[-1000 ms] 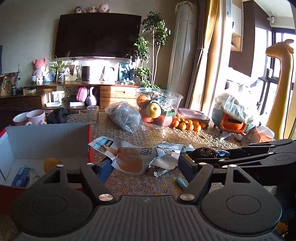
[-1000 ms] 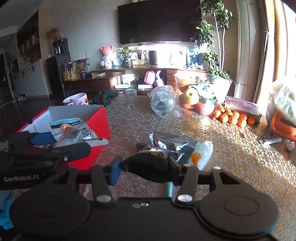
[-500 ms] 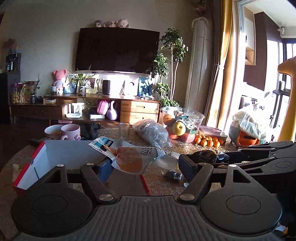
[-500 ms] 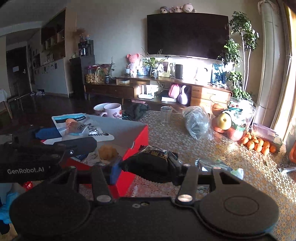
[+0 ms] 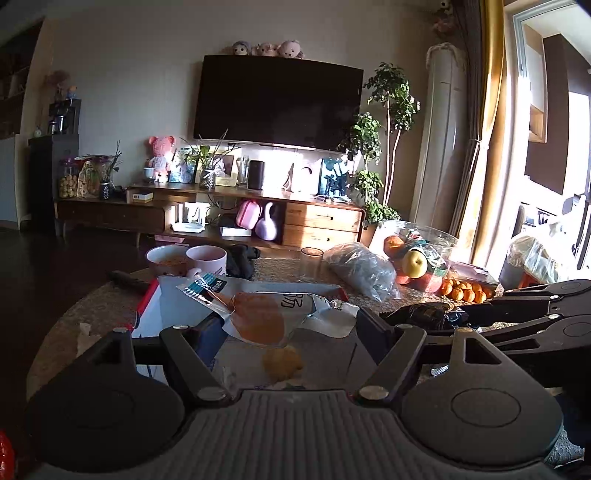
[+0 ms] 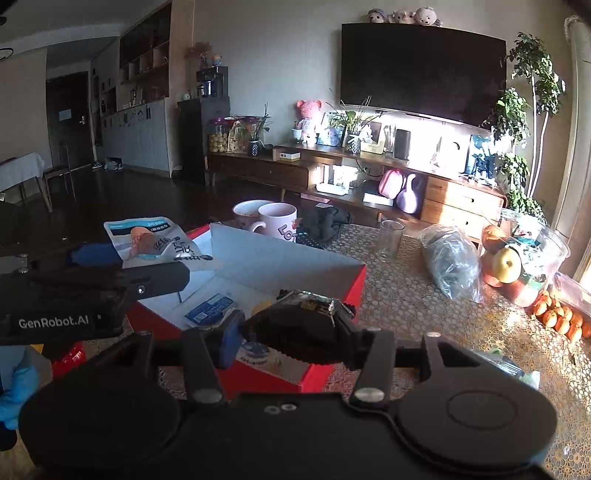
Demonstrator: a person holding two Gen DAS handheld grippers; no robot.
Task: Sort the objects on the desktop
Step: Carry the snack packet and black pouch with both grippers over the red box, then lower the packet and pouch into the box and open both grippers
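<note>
Left wrist view: the left gripper (image 5: 291, 328) clamps a white snack pouch (image 5: 269, 314) between its jaws above the red box (image 6: 332, 284). The right gripper (image 6: 291, 336) pinches a dark packet (image 6: 303, 314) over the box (near corner). Next, likely, both release inside.

Two mugs (image 6: 277, 219) are standing behind one red box (image 6: 334, 291), beside one glass (image 6: 389, 240). Three plush toys (image 6: 400, 16) are sitting atop the television at upper right, and perhaps nine oranges (image 6: 557, 317) are lying at right.
</note>
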